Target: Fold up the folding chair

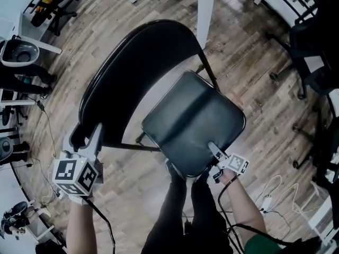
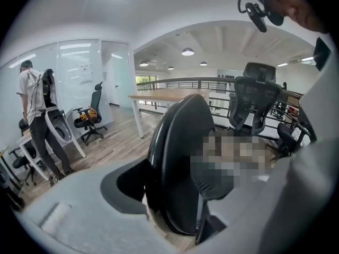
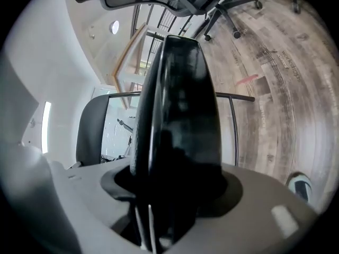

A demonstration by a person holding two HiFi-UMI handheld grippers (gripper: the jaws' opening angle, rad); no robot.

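A black folding chair stands on the wooden floor, its padded seat [image 1: 193, 123] tilted and its curved backrest [image 1: 132, 62] arching to the upper left. My left gripper [image 1: 87, 136] sits at the backrest's lower left end. In the left gripper view the backrest [image 2: 180, 157] fills the gap of the left gripper [image 2: 175, 216], whose jaws close on its edge. My right gripper [image 1: 214, 151] holds the seat's front edge. In the right gripper view the seat [image 3: 183, 115] stands edge-on between the jaws of the right gripper [image 3: 169, 194], pressed on both sides.
A white table leg [image 1: 205, 9] stands just behind the chair. Black office chairs [image 1: 312, 46] crowd the right side, with cables [image 1: 267, 194] on the floor below them. A person [image 2: 37, 120] stands by desks at the left. My own legs [image 1: 180, 216] are right behind the seat.
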